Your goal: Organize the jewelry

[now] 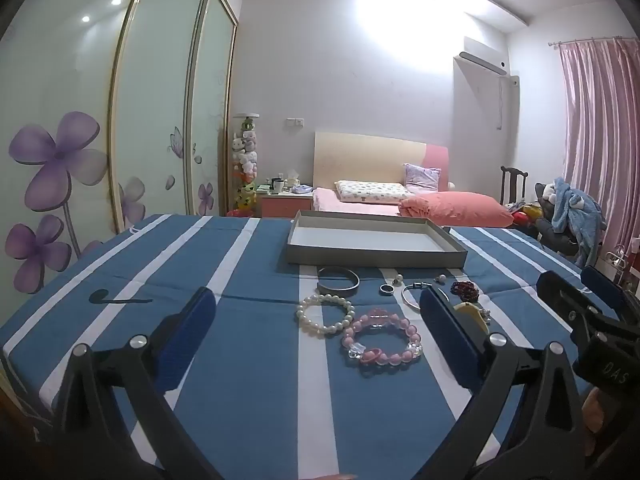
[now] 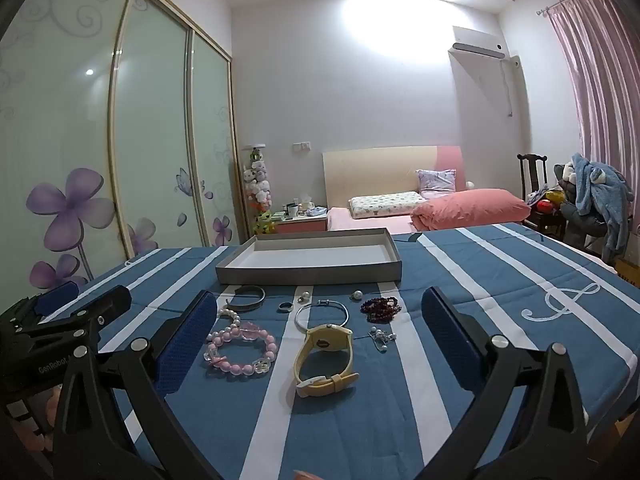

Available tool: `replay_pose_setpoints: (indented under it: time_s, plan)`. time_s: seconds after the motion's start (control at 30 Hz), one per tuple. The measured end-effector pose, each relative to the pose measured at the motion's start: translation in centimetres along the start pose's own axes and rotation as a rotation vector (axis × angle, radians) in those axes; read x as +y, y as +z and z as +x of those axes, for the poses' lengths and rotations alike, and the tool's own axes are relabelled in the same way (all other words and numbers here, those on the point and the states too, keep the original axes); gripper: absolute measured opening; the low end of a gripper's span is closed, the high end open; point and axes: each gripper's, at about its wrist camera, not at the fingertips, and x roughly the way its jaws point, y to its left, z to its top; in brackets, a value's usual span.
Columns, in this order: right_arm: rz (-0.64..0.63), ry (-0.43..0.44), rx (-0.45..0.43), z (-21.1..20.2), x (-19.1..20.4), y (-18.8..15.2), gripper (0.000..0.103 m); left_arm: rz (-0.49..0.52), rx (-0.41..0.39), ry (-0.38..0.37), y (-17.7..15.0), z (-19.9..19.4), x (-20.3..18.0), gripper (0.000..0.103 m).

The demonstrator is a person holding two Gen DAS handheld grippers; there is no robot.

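Jaws wide apart on left gripper (image 1: 318, 322) and right gripper (image 2: 320, 322), nothing held. Pink bracelet (image 2: 241, 349), pearl bracelet (image 1: 325, 314), watch (image 2: 325, 354), bangle (image 1: 338, 279) loose on striped worktop (image 2: 500, 280), just before grey tray (image 2: 308, 270).

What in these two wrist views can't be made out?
- Left wrist view: the yellow plastic wristwatch is mostly hidden behind the left tongs' blue pad.
- Right wrist view: the white pearl bracelet is partly hidden by the right tongs' pad.
- Both views: the small pearl earrings are too small for detail.
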Motion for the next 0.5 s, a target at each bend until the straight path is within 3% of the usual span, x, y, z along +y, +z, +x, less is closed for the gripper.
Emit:
replay_pose_setpoints:
  time_s: [0.5]
  plan:
    - [-0.006, -0.003, 0.008, 0.13, -0.01, -0.08, 0.101, -0.005, -0.005, 0.002, 0.3, 0.08, 0.08, 0.099]
